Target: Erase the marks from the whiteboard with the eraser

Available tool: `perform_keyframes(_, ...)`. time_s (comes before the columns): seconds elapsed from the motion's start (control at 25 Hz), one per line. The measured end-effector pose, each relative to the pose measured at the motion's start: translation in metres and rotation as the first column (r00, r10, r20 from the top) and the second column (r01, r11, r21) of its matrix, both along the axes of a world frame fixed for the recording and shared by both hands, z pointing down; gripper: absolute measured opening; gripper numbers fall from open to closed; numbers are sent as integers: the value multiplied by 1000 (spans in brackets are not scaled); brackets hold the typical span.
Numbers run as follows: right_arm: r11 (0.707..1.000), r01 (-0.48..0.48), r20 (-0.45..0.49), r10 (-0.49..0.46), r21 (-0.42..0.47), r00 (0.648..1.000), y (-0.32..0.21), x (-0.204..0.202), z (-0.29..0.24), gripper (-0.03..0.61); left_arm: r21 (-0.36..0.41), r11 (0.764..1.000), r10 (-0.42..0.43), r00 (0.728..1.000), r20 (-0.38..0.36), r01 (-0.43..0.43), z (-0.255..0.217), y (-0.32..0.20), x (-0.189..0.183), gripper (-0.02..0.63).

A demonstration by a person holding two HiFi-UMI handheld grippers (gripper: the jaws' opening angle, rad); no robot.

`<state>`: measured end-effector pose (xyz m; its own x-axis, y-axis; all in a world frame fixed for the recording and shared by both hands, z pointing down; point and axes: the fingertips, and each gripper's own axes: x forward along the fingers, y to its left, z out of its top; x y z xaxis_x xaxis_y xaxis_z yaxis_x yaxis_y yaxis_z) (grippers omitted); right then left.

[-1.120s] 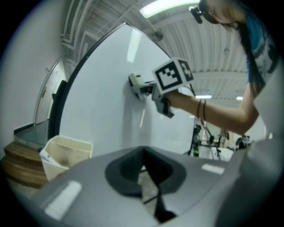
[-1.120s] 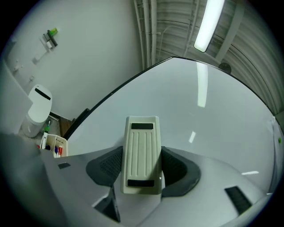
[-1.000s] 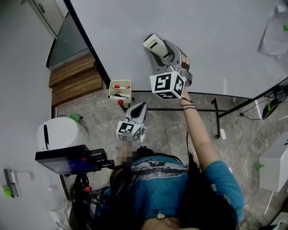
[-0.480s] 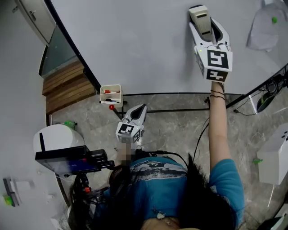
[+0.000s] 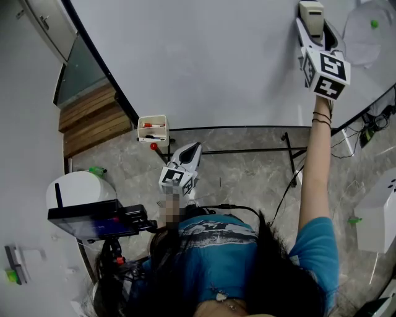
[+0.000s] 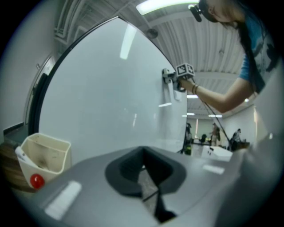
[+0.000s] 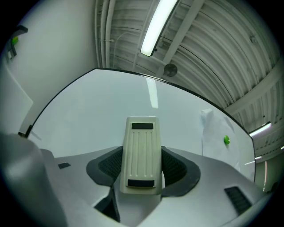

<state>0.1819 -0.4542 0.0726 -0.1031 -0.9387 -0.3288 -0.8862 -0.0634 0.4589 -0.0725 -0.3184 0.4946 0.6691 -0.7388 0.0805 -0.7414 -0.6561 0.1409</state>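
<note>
The whiteboard (image 5: 210,62) fills the top of the head view; I see no marks on it. My right gripper (image 5: 312,25) is raised to the board's upper right, shut on the cream ribbed eraser (image 5: 310,15), which lies flat against the surface. In the right gripper view the eraser (image 7: 142,153) sits between the dark jaw pads, with plain white board (image 7: 84,119) around it. My left gripper (image 5: 193,148) hangs low near the board's bottom edge, shut with nothing in it. In the left gripper view the shut left gripper (image 6: 144,177) faces the board (image 6: 102,97).
A cream pen tray (image 5: 152,128) holding markers hangs at the board's lower edge. A paper sheet (image 5: 365,28) under a green magnet is just right of the eraser. Below stand the board's black frame (image 5: 247,150), wooden steps (image 5: 93,117) and a white bin (image 5: 77,189).
The right gripper has carried the eraser up and to the right across the board, from the middle to the upper right. The left gripper has stayed put.
</note>
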Motion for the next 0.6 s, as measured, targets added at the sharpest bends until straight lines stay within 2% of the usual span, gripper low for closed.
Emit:
perform_keyframes(0.28, 998, -60, -4, 60, 31, 998, 2, -6, 4, 262, -2, 1000, -1, 1000, 3, 1, 0, 2, -4, 2)
perform_keyframes(0.6, 999, -35, -46, 36, 23, 998, 0, -59, 49, 262, -6, 1000, 7, 1000, 12, -7, 2, 3, 1, 2)
